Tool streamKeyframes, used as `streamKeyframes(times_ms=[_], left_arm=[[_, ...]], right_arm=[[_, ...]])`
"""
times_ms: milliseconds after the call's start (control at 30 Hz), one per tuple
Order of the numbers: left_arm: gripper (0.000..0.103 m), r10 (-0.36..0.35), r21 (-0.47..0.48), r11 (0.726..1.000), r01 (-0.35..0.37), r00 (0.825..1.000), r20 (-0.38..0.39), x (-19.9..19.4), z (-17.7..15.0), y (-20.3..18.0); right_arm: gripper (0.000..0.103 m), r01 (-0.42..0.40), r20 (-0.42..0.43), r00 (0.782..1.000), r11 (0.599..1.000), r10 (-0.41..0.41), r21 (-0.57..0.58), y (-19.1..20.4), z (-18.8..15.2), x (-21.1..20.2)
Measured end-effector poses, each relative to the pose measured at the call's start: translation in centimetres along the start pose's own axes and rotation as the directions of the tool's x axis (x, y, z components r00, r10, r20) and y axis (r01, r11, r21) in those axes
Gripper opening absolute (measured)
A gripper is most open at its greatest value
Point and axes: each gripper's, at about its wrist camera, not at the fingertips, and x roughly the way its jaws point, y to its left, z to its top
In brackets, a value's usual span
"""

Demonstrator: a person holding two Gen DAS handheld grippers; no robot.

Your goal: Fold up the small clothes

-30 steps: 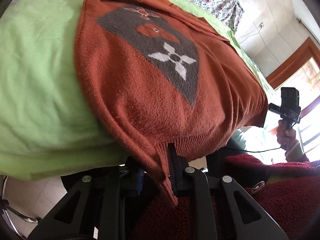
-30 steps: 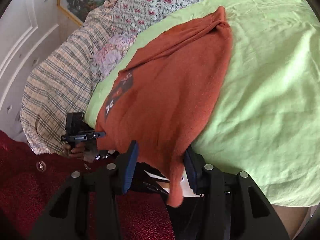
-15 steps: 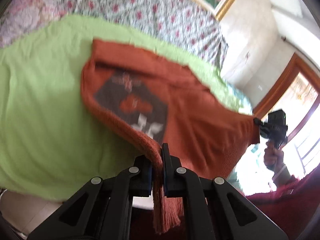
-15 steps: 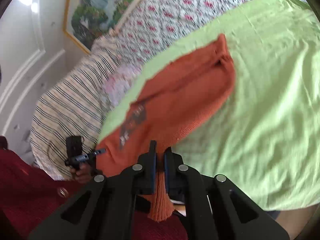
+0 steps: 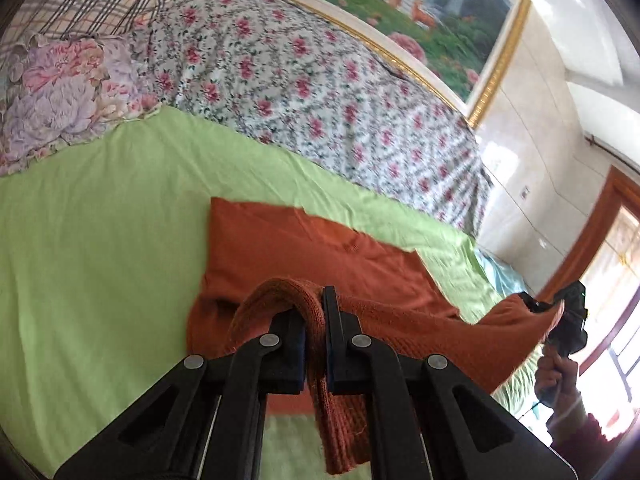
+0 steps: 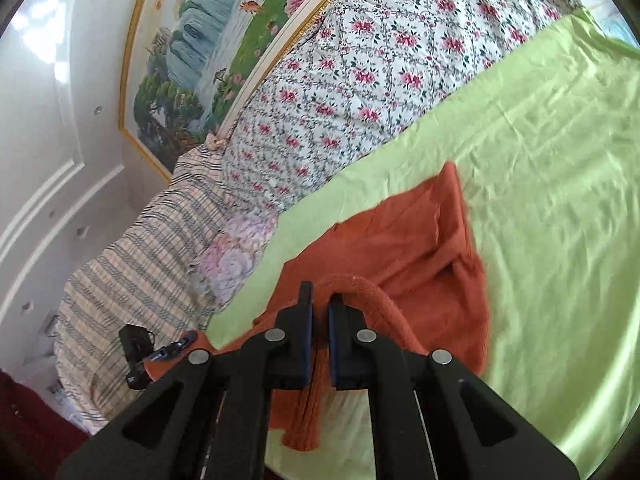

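Observation:
A small rust-orange knitted sweater (image 5: pixel 312 248) lies on the light green sheet (image 5: pixel 92 240), its near hem lifted and carried over the rest. My left gripper (image 5: pixel 316 308) is shut on one corner of the ribbed hem, which hangs down between the fingers. My right gripper (image 6: pixel 318 300) is shut on the other hem corner of the sweater (image 6: pixel 424 248). The right gripper also shows at the right of the left wrist view (image 5: pixel 548 308); the left gripper shows at the lower left of the right wrist view (image 6: pixel 172 350). The sweater's grey front patch is hidden under the lifted part.
A floral quilt (image 5: pixel 304 76) and a plaid blanket (image 6: pixel 132 264) are piled at the back of the bed against the wall. A framed landscape painting (image 6: pixel 224 52) hangs above. A wooden door frame (image 5: pixel 592 232) stands at the right.
Both grippers closed on the hem corners and lifted them up and forward over the sweater. The grey patterned front has gone out of sight under the fold.

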Motion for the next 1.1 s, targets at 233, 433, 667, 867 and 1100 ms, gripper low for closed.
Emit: streamKeyframes(times_ms=[233, 433, 667, 867, 1100], left_arm=[[0.004, 0.081, -0.031, 0.996, -0.081, 0.997, -0.008, 7.7, 5.7, 2.0], [0.004, 0.139, -0.015, 0.99, -0.141, 0.987, -0.08, 13.6, 7.5, 3.5], [0.005, 0.201, -0.044, 0.976, -0.212, 0.963, -0.179, 18.7, 7.0, 6.5], [0.012, 0.168, -0.121, 0.971, -0.206, 0.95, -0.264, 18.8, 5.1, 8.2], [0.034, 0.057, 0.078, 0.997, -0.03, 0.927, -0.371, 17.1, 0.5, -0.3]], right_arm=[[0.007, 0.177, -0.003, 0.984, 0.983, -0.178, -0.047, -1.8, 7.3, 5.9], [0.007, 0.286, -0.079, 0.955, 0.958, -0.287, -0.012, -5.9, 9.9, 11.1], [0.007, 0.398, -0.161, 0.904, 0.917, -0.397, -0.029, -8.9, 9.7, 14.9], [0.009, 0.464, -0.207, 0.865, 0.886, -0.456, -0.01, -10.3, 8.7, 16.1], [0.014, 0.33, -0.15, 0.919, 0.92, -0.364, -0.211, -3.1, 5.5, 14.2]])
